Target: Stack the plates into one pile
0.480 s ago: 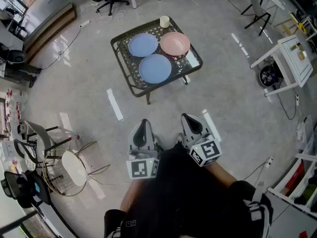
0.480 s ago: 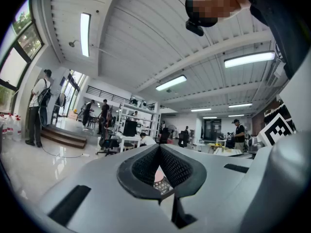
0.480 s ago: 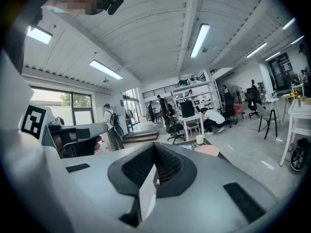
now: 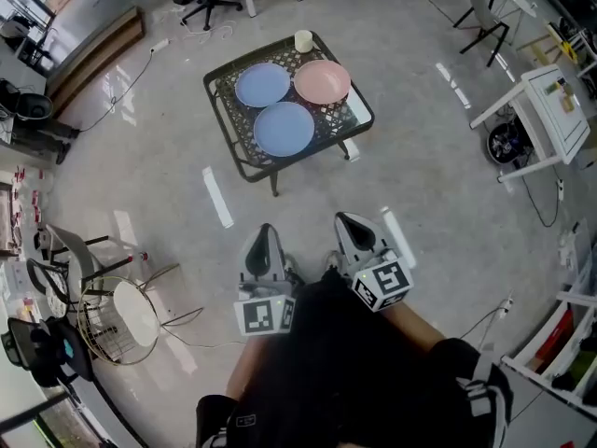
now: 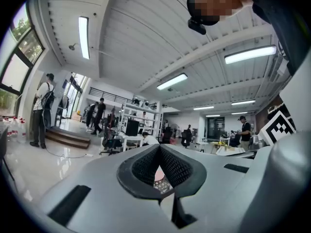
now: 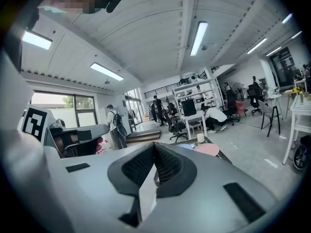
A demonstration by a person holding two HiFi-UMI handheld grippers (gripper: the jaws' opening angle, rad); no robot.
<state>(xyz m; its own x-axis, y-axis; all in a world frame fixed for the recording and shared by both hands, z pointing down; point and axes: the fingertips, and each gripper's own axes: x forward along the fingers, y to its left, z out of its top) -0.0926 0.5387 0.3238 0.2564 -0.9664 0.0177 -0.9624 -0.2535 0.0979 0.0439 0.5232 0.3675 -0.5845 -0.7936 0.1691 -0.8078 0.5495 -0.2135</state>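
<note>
While my closed left jaws are hiding nearly all of them in that gripper's view, a near round blue plate, a far round blue plate and a round pink plate are lying unstacked on the dark square wire-mesh table. A cream cup is standing at its far edge. Open grey floor is separating table from me. I am holding left gripper and right gripper pressed together, empty.

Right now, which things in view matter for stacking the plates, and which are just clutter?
Job: rear blue plate, front blue plate, pink plate, all on the mesh table.
Lying about: cup at the table's far corner, wire chair, white desk.
</note>
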